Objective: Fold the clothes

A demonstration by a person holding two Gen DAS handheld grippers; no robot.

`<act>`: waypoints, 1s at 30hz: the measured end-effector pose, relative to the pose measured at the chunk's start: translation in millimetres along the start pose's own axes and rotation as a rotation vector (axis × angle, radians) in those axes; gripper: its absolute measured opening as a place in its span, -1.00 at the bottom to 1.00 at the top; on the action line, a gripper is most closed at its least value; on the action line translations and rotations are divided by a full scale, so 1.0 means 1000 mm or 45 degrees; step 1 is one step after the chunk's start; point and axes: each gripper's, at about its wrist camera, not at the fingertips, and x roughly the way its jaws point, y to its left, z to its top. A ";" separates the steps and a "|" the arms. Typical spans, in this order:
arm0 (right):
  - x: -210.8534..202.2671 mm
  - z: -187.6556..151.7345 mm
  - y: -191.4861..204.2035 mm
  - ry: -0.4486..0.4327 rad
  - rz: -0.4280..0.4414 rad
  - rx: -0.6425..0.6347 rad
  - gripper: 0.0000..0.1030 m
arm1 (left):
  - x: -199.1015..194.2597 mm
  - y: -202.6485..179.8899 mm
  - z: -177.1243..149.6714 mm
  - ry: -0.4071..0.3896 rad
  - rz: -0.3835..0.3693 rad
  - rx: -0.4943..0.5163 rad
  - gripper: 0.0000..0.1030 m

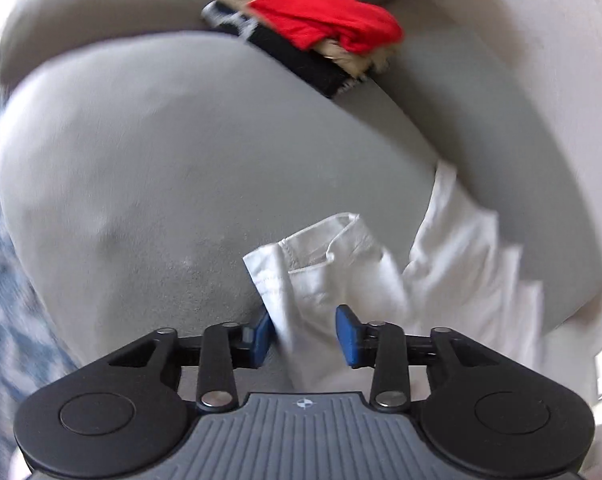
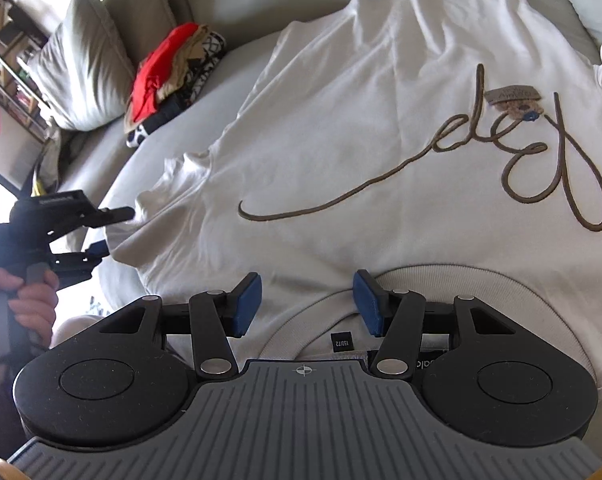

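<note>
Fingers of the left gripper (image 1: 304, 334) are spread apart, with a white sleeve (image 1: 325, 280) lying between the blue pads; one pad touches the cloth, but they do not squeeze it. The right gripper (image 2: 307, 306) is wide open too and holds nothing. It sits just over the collar (image 2: 325, 300) of the white sweater (image 2: 341, 120). The sweater lies flat on the grey sofa (image 1: 161, 168), front side up, with brown curly writing (image 2: 521, 152) on it. A pile of clothes (image 2: 173, 76) sits near a pillow (image 2: 81, 60), well apart from the sweater. Bare grey cushion stretches between the sleeve and the pile.
</note>
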 end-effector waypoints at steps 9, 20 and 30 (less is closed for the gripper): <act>0.001 0.000 0.004 0.001 -0.016 -0.007 0.14 | 0.002 -0.029 0.000 -0.198 0.163 0.249 -1.00; -0.073 0.004 -0.015 -0.204 -0.102 0.100 0.21 | 0.005 -0.053 -0.019 -0.271 0.595 0.476 -0.46; -0.154 -0.032 -0.089 -0.308 -0.328 0.365 0.17 | -0.059 -0.097 -0.116 -0.062 0.215 0.743 -0.19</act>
